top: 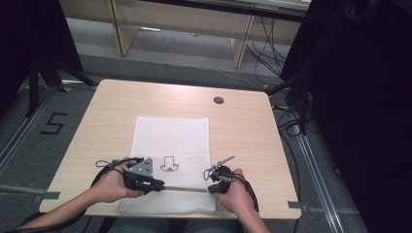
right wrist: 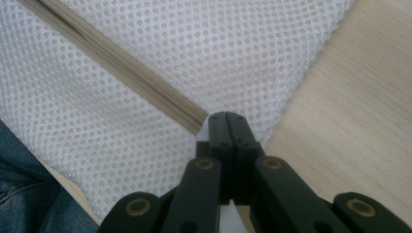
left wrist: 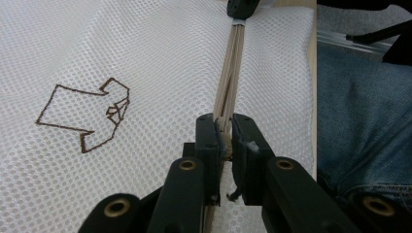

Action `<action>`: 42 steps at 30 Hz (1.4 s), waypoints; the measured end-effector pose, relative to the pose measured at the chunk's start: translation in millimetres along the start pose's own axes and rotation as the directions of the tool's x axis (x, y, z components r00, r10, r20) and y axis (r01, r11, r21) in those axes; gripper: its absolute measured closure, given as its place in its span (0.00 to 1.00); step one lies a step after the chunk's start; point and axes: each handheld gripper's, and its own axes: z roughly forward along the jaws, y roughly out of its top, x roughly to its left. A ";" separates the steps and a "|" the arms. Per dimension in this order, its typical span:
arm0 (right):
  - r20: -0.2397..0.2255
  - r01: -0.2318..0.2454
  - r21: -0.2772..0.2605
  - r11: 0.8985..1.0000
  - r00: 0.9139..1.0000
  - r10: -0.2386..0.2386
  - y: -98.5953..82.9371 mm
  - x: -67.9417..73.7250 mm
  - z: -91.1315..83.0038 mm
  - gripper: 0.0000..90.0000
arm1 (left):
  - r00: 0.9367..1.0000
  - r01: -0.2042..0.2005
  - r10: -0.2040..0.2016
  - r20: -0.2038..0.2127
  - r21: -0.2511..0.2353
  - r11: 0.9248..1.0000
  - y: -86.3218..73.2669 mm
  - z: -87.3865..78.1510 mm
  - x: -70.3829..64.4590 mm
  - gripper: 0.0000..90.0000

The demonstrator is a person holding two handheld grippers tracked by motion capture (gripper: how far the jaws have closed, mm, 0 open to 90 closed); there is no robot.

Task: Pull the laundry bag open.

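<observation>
Zipper point(left wrist: 228, 82) pinched between left tool point(left wrist: 223, 141) jaws

Even soft light, dark edges

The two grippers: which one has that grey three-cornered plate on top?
The left gripper, at the zipper's left end on the white mesh bag. The right gripper carries no such plate.
</observation>
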 end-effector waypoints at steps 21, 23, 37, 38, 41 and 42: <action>-0.003 -0.025 0.007 1.000 1.000 0.025 -0.1 0.1 -0.5 1.00 | 1.000 0.010 -0.010 -0.010 -0.004 1.000 -11.5 -13.0 3.6 0.91; -0.002 -0.024 0.008 1.000 1.000 0.024 -0.1 0.2 -0.6 1.00 | 1.000 0.022 -0.022 -0.017 -0.001 1.000 -12.0 -13.7 2.9 0.91; -0.002 -0.050 0.018 0.999 0.999 0.050 -0.7 0.9 -1.3 1.00 | 0.999 0.039 -0.040 -0.020 -0.011 0.999 -17.2 -20.2 3.9 0.91; 0.002 -0.044 0.016 0.999 0.999 0.044 -0.6 0.5 -1.3 1.00 | 0.999 0.043 -0.043 -0.023 -0.008 0.999 -18.6 -21.7 4.7 0.91; 0.000 -0.047 0.018 0.999 0.999 0.047 -0.6 0.8 -1.3 1.00 | 0.999 0.051 -0.052 -0.018 -0.018 0.999 -19.6 -22.6 5.3 0.91; -0.003 -0.050 0.018 0.999 0.999 0.050 -0.7 0.9 -1.3 1.00 | 0.998 0.051 -0.051 -0.022 -0.014 0.999 -19.8 -23.1 5.3 0.91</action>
